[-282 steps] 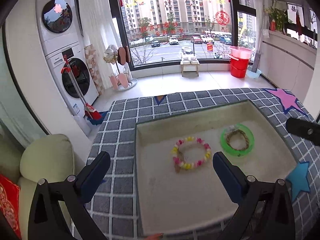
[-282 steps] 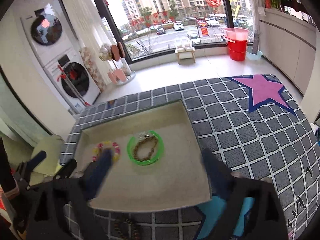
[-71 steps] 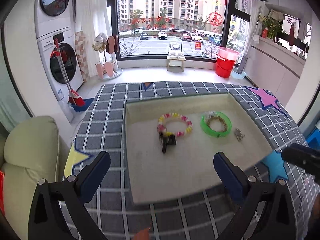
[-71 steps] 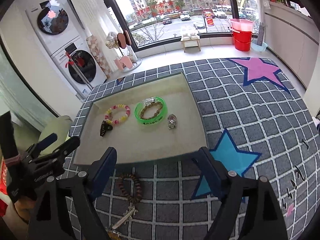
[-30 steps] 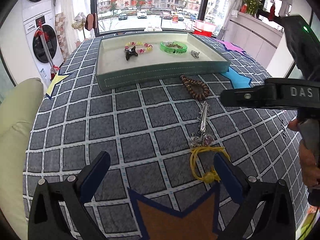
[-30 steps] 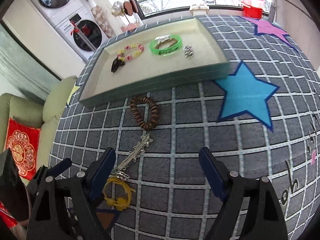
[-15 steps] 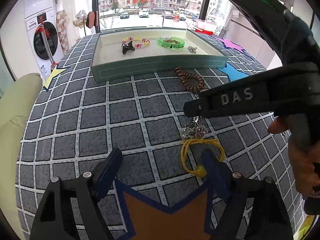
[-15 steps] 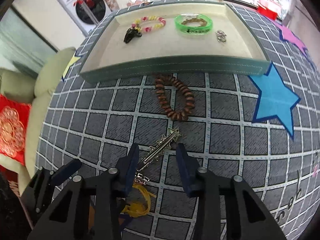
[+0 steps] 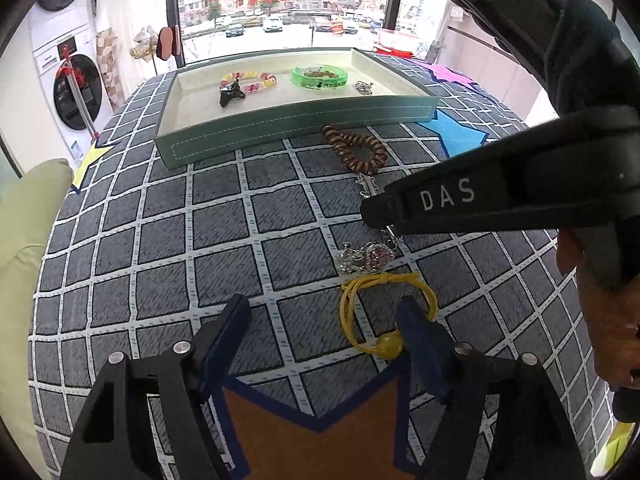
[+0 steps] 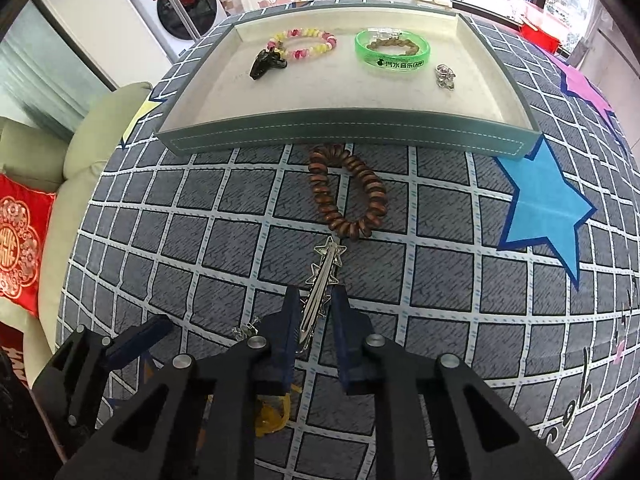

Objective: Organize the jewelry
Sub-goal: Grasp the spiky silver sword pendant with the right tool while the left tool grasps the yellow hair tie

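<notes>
A silver star hair clip (image 10: 325,276) lies on the grey checked cloth. My right gripper (image 10: 315,300) has closed around its near end, jaws almost together on it; it also shows in the left wrist view (image 9: 460,196). A brown bead bracelet (image 10: 348,192) lies just beyond the clip. A silver and pink brooch (image 9: 366,258) and a yellow cord with a bead (image 9: 384,308) lie near my left gripper (image 9: 324,320), which is open with its right finger over the cord. The green tray (image 10: 344,132) holds a pastel bead bracelet (image 10: 304,42), a black clip (image 10: 266,62), a green bangle (image 10: 394,54) and a silver piece (image 10: 444,74).
A cream sofa (image 10: 72,168) with a red cushion (image 10: 20,236) stands at the left of the table. A blue star patch (image 10: 544,208) is on the cloth at the right. Washing machines (image 10: 180,8) stand beyond the table.
My right gripper has dropped to the star hair clip and narrowed around it. My left gripper has narrowed and moved closer to the yellow cord.
</notes>
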{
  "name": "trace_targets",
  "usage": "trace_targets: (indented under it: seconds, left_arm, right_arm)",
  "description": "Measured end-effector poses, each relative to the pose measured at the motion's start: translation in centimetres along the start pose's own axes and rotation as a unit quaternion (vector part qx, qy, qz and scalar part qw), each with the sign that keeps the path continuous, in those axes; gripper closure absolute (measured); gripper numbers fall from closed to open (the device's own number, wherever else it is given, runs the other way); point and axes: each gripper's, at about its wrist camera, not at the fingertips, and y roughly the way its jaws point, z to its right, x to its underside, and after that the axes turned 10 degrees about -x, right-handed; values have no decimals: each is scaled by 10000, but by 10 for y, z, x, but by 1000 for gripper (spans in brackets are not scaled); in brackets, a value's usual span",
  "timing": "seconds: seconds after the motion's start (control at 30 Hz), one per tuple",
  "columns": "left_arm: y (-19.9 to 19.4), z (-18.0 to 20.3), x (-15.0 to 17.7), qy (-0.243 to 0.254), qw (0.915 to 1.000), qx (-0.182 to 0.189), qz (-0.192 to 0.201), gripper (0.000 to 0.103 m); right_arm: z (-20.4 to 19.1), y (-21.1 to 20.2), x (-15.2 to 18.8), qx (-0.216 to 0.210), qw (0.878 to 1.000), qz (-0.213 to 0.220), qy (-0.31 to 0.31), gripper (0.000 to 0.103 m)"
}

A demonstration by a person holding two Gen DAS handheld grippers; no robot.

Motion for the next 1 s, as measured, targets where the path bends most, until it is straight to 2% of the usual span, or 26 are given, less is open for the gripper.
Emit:
trace_targets:
  seconds: [0.03, 0.1, 0.13, 0.2, 0.27, 0.3, 0.37, 0.4, 0.6, 1.0]
  left_arm:
    - [0, 0, -1, 5, 10000, 5, -2, 15]
    - [-1, 0, 0, 36, 10000, 3, 25, 24]
    - [-1, 1, -1, 56, 10000, 13, 24, 27]
    - [-1, 2, -1, 94, 9999, 30, 15, 27]
    - [-2, 4, -1, 155, 9999, 5, 44, 44]
    - [-1, 5, -2, 199, 9998, 9, 53, 49]
    - [-2, 6, -2, 265, 9996, 62, 66, 80]
    - [-2, 6, -2, 276, 9995, 132, 40, 85]
    - [-4, -3, -1, 18, 9988, 490, -46, 85]
    - [-25, -18, -7, -128, 9979, 602, 202, 85]
  right_arm:
    - [1, -1, 1, -19, 10000, 8, 11, 86]
    - [3, -3, 3, -61, 10000, 32, 48, 87]
    - [5, -5, 3, -84, 9999, 62, 82, 91]
    - [8, -6, 4, -93, 9998, 77, 141, 91]
    - [11, -8, 6, -91, 9997, 106, 175, 91]
    - [11, -8, 6, -91, 9997, 114, 185, 91]
    - [13, -9, 8, -97, 9996, 140, 215, 91]
    - [14, -10, 9, -105, 9996, 158, 232, 91]
    - [24, -20, 16, -199, 9986, 304, 387, 91]
    - [38, -48, 29, -455, 9945, 668, 664, 91]
